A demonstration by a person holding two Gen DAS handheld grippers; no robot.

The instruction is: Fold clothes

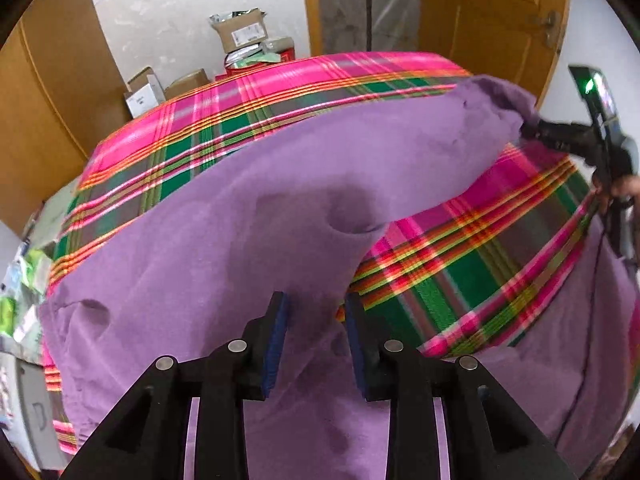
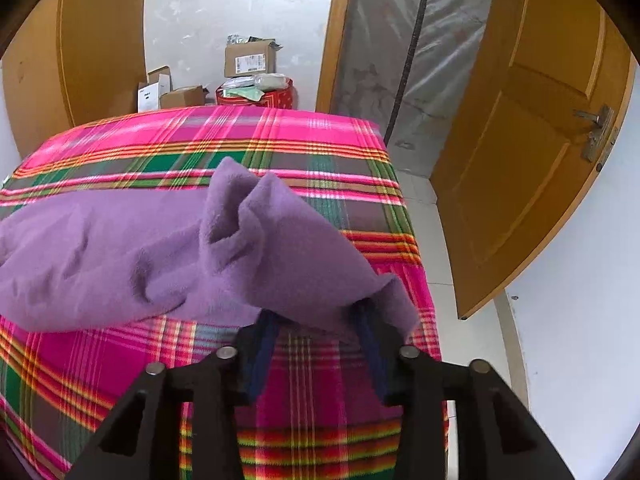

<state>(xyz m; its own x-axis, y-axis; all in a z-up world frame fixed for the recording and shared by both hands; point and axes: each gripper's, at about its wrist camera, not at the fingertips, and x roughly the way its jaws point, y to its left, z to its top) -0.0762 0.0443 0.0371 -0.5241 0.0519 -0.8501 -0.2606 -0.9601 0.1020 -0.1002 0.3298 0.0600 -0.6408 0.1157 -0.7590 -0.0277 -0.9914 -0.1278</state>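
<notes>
Currently mid-fold: right gripper (image 2: 316,344) apparently clamps the purple garment (image 1: 248,216) corner above the plaid cloth (image 1: 460,264); left gripper (image 1: 316,344) stands unclenched over it. Next: lay down.

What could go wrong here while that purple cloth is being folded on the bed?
The right tool has only a bunched corner of the purple cloth draped over its tips, so the corner might slip out mid-fold. The left tool stands open over the cloth, and closing there could also pinch the plaid bedcover beneath. The lifted part sags between the two tools, so the fold may land crooked or creased.
</notes>
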